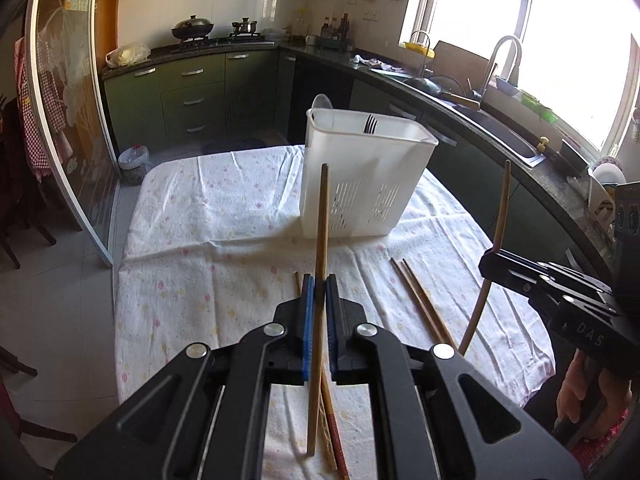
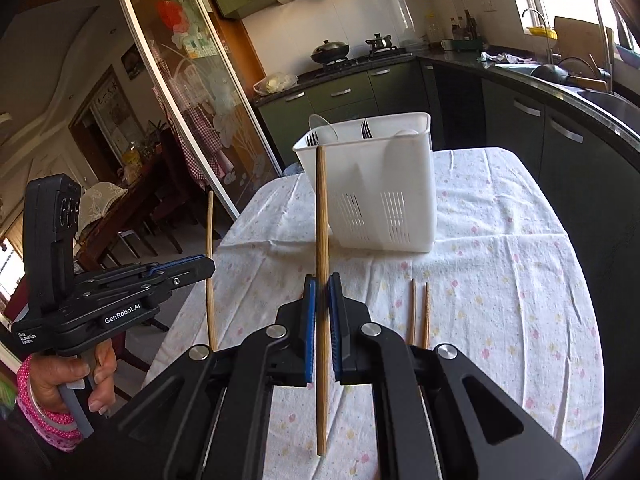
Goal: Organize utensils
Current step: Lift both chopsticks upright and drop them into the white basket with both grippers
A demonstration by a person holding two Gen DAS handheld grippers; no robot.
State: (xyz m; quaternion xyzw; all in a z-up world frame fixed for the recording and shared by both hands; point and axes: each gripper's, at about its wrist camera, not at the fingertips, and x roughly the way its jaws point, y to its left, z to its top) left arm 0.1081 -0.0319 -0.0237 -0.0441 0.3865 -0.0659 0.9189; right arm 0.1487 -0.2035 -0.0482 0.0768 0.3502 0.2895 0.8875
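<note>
A white utensil caddy [image 1: 368, 184] stands on the table's far side, with forks and a spoon in it; it also shows in the right wrist view [image 2: 372, 188]. My left gripper [image 1: 319, 289] is shut on a wooden chopstick [image 1: 321, 224], held upright above the table. My right gripper [image 2: 323, 286] is shut on another wooden chopstick [image 2: 321, 208], also upright. Each gripper shows in the other's view: the right gripper [image 1: 490, 262] with its chopstick [image 1: 502, 208], the left gripper [image 2: 208, 266] with its chopstick [image 2: 209, 224].
Two loose chopsticks [image 1: 420, 300] lie on the floral tablecloth [image 1: 224, 216], also in the right wrist view [image 2: 419, 312]. More chopsticks [image 1: 330, 428] lie under the left gripper. Kitchen counters and a sink [image 1: 500, 128] run along the right. A glass sliding door [image 1: 68, 120] stands left.
</note>
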